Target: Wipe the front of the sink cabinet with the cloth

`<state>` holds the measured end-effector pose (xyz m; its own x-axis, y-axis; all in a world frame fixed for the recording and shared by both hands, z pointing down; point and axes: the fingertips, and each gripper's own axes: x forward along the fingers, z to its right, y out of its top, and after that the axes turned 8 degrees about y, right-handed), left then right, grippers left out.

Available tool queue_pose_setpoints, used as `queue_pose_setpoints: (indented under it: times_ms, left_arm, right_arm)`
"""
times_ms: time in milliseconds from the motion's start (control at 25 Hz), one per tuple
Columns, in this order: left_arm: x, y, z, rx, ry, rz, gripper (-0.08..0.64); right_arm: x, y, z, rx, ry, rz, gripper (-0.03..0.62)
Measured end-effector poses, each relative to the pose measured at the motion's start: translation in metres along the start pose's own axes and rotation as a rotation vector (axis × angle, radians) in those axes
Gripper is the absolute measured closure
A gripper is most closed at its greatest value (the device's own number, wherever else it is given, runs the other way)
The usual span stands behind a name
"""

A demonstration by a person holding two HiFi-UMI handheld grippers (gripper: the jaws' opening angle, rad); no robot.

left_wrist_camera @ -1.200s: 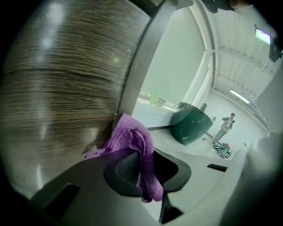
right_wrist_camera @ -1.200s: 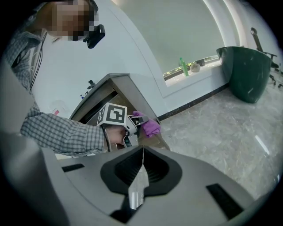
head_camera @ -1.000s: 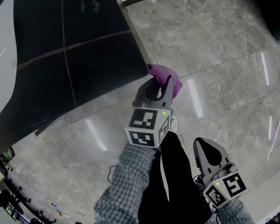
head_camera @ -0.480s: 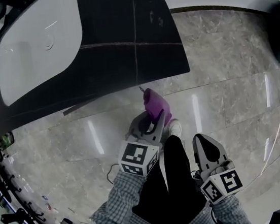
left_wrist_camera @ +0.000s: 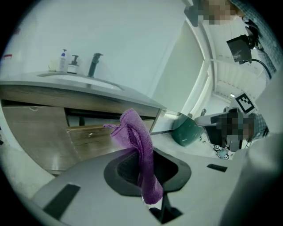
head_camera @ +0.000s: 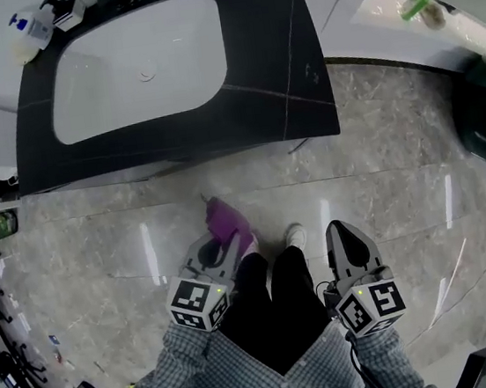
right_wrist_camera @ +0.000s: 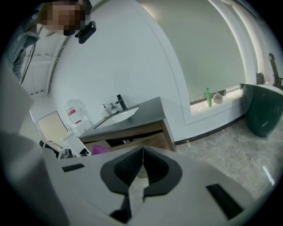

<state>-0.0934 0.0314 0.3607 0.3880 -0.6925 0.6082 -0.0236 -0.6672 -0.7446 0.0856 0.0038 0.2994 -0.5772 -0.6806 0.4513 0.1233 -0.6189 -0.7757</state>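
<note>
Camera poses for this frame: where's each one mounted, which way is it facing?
Head view: on the person's head, facing steeply down at the sink cabinet top and floor; shows sleeves, legs, left claw shut on the cloth, right claw.
Left gripper view: on the left claw, low, looking along its jaws at the cabinet's wooden front; cloth pinched between them.
Right gripper view: on the right claw, jaws shut and empty, facing the cabinet's right corner.
Shared: both gripper views show the faucet and green bin.

Left claw point(head_camera: 230, 242) grips purple cloth point(head_camera: 226, 219), clear of sink cabinet point(head_camera: 284, 68); right claw point(head_camera: 336, 230) seemingly closed.
</note>
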Motion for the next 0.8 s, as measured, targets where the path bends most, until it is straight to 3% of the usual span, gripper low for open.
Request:
queue_pose_setpoints:
  times_ms: [360, 600, 800]
  left_arm:
    - [-0.117, 0.046, -0.033, -0.049, 0.085, 0.131, 0.506]
    - [-0.153, 0.064, -0.043, -0.041, 0.097, 0.211, 0.506]
    - [-0.170, 0.063, -0.038, -0.053, 0.091, 0.227, 0.506]
  right_arm:
    - [-0.024, 0.040, -0.073, -0.113, -0.002, 0.062, 0.574]
    - [-0.037, 0.042, -0.109, -0.152, 0.009, 0.084, 0.574]
    - [-0.050, 0.041, -0.129, -0.170, 0.012, 0.097, 0.574]
